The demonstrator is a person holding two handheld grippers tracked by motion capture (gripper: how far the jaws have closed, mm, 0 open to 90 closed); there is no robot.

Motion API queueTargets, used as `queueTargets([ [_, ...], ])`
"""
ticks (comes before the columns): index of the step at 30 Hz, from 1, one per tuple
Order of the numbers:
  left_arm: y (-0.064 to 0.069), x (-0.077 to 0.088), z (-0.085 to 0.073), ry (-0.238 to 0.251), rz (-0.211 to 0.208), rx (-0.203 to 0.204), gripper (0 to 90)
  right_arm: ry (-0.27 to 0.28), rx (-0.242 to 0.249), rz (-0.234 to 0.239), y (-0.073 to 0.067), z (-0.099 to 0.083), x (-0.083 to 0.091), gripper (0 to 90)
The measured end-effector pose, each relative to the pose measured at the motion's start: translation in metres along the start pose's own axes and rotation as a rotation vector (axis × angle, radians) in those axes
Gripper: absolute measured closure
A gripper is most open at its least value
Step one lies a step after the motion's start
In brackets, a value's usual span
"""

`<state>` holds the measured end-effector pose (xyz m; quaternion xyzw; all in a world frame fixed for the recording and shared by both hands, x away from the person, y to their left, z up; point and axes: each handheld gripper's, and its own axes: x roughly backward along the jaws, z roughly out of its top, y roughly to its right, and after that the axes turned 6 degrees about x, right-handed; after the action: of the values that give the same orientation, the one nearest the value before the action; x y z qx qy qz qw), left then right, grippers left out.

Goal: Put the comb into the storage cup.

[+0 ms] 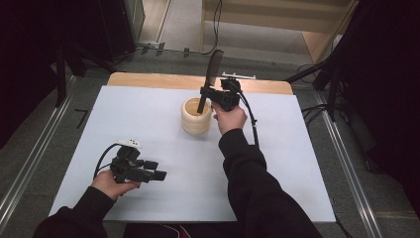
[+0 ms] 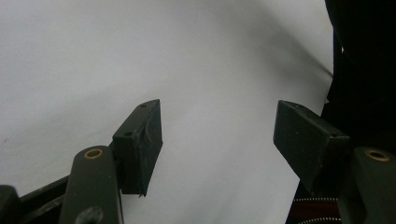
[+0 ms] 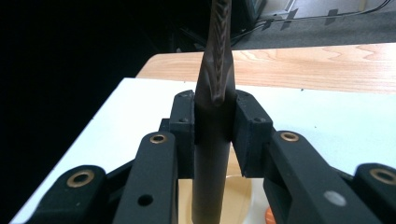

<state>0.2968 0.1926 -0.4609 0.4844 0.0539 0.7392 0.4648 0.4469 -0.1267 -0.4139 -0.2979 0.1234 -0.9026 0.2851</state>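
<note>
You are gripping a long, dark brown comb-like tool (image 3: 212,140) with your right gripper (image 3: 214,135), and its two black jaws are clenching the tool's smooth, rounded handle from both sides, pads pressing flat against it. In the right gripper view the handle is running straight down between the pads, while the upper part is narrowing into a ribbed, toothed edge that is rising past the top of the frame. From the high view the tool (image 1: 212,74) is standing nearly upright, leaning slightly, its flat blade-shaped upper end pointing up and away from you and its lower end dipping into the mouth of the pale, cream-coloured round holder with ridged, stacked-ring sides (image 1: 196,117). That holder is sitting near the middle of the matte white sheet (image 1: 148,119) covering the light wooden table (image 1: 148,79), and your right gripper (image 1: 210,92) is hovering just above its rim.

You are resting your left gripper (image 1: 157,170) low over the near left part of the white sheet, well apart from the holder. In the left gripper view its blocky black jaws are standing wide apart, released, with nothing but bare white surface between them (image 2: 219,140).
</note>
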Motion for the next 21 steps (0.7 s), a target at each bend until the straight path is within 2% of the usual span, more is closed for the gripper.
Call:
queueTargets([
  [12,0.000,0.000,0.000,-0.005,0.004,0.002,33.1,-0.017,0.017,0.001,0.001,-0.012,-0.006,69.5],
  [21,-0.001,0.000,0.000,-0.005,0.004,0.004,33.1,-0.033,0.049,-0.005,0.000,-0.020,-0.011,69.5],
])
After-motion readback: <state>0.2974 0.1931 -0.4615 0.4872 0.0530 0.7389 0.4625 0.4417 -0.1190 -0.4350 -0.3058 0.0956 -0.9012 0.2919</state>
